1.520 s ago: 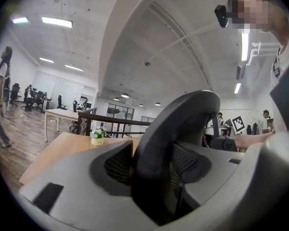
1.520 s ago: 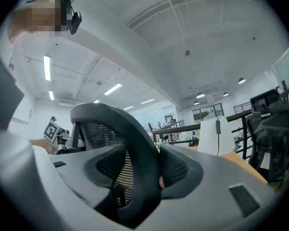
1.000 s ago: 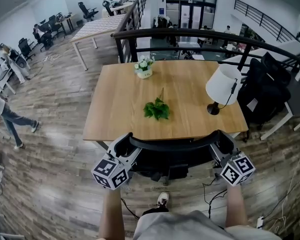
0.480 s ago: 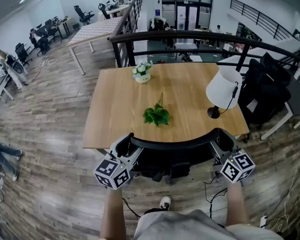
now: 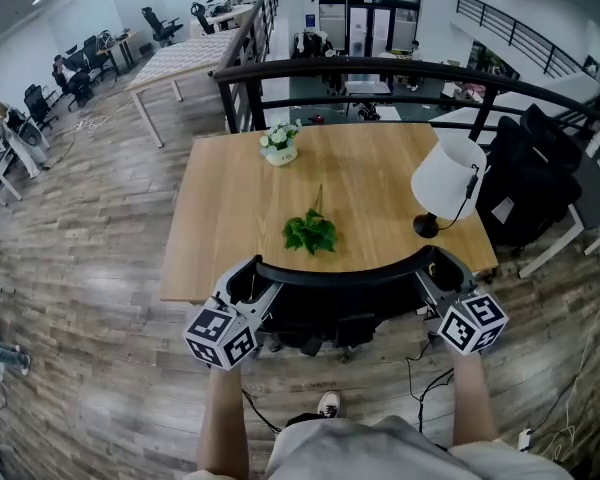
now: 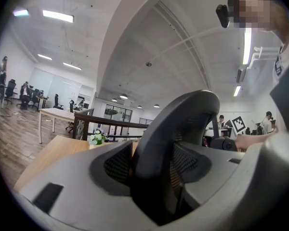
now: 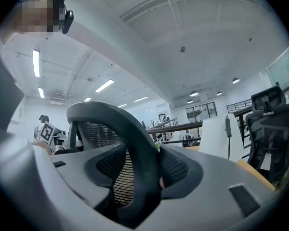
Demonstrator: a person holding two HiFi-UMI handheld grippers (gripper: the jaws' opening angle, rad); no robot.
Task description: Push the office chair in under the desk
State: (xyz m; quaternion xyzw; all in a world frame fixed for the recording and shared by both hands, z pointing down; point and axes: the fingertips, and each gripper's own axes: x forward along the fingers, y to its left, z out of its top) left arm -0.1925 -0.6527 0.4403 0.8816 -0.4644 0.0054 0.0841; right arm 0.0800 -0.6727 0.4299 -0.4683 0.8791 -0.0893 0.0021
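The office chair (image 5: 345,274) has rolled further in than a second ago, and its curved black back rail now lies over the near edge of the desk (image 5: 230,198), with the seat mostly hidden beneath. A person stands behind it with arms out. The left tongs (image 5: 248,290) are clenched on the rail's left end and the right tongs (image 5: 440,274) on its right end; both gripper views show mesh and rim pinched between the jaws. To finish well, both ends likely need equal, straight pressure so the chair does not swivel, easing off as the back meets the desk edge, and minding the loose cable (image 5: 420,366) on the floor. The pale wooden desk carries a white lamp (image 5: 448,176), a leafy green sprig (image 5: 310,233) and a small pot of flowers (image 5: 280,143). Around it are a grey plank floor (image 5: 90,268), a dark railing (image 5: 400,68) and further desks beyond.
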